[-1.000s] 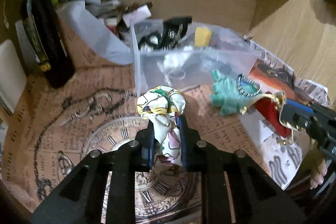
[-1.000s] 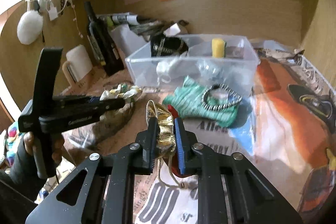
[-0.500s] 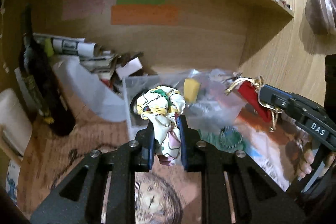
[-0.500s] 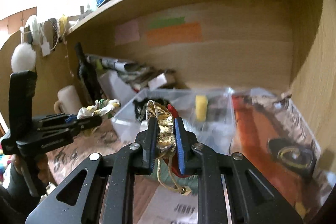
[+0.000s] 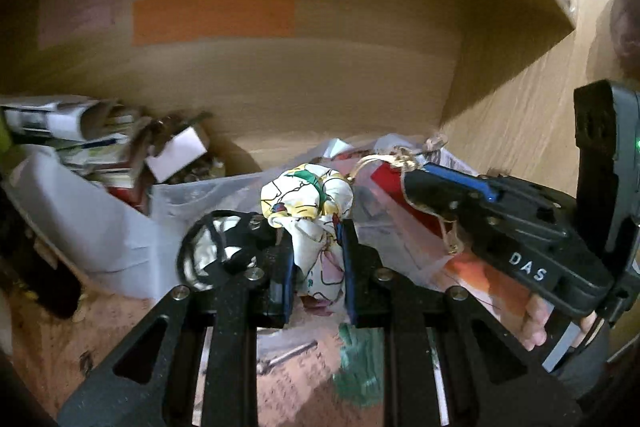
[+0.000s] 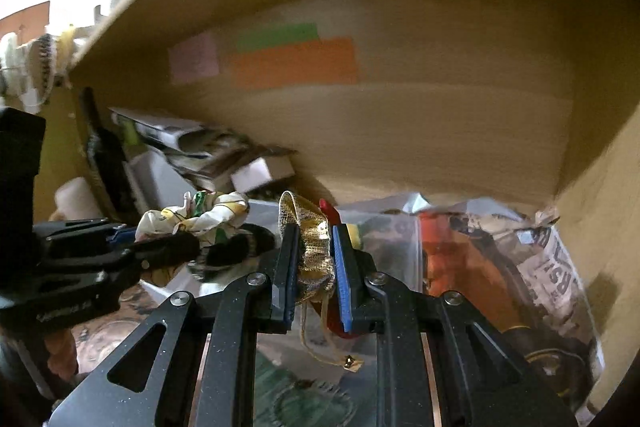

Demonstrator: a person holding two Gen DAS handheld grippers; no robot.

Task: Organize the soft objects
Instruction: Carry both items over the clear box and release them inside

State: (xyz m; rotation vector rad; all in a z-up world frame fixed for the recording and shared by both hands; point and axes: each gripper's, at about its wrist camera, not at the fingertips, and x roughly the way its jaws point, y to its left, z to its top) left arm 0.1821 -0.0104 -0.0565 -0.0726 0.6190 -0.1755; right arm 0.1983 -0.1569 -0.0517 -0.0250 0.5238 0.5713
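Left gripper (image 5: 316, 259), right gripper (image 6: 314, 267): both clamped.

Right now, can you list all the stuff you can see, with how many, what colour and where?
floral scrunchie: one, white with yellow and green, in the left hand-held gripper
gold pouch: one, gold with red, in the right hand-held gripper
clear bin: one, see-through, ahead of both
paper strips: three, green, orange, pink, on the back wall
dark bottle: one, black, far left
green cloth: one, teal, down on the table
left hand-held gripper: one, black
right hand-held gripper: one, black
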